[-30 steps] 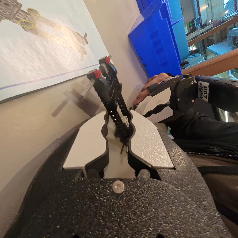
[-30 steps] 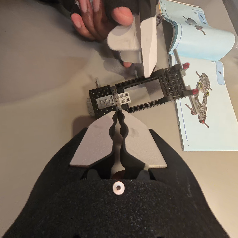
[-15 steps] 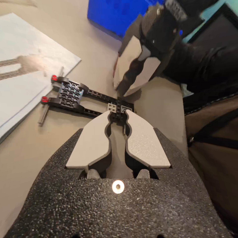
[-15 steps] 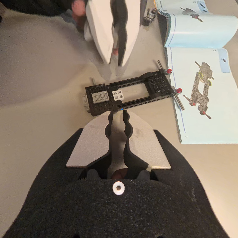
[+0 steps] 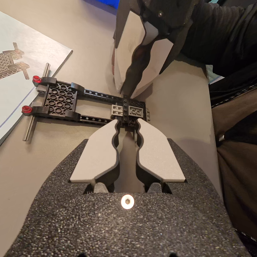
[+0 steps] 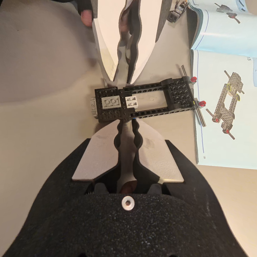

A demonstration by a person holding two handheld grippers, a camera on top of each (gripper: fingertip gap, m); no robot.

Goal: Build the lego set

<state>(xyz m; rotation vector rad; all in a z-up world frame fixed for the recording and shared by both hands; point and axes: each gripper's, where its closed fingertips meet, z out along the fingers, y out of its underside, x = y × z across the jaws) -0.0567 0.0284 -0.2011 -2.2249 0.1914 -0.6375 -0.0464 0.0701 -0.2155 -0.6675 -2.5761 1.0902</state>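
One beige tabletop point(image 6: 41, 125) | open instruction booklet point(image 6: 229, 139) | blue bin point(image 5: 100, 5)

The booklet point(image 6: 225, 105) runs off the picture's edge; a small dark piece point(image 6: 176, 11) beside it is too blurred to identify.

My left hand-held gripper point(image 5: 127, 122) has a black, grainy, speckled body that fills the lower half of its frame, with one silver hex-socket screw point(image 5: 127, 201) set in the middle. Two pale grey fingers point(image 5: 97, 155) rise from it, flat and pointed, each lined on the inner edge with wavy black padding. My right hand-held gripper point(image 6: 127, 122) is built the same: black textured shell, silver screw point(image 6: 128, 203), grey fingers point(image 6: 157, 155) faintly smudged. At the upper right of the left view my sleeve point(image 5: 217, 34) is black.
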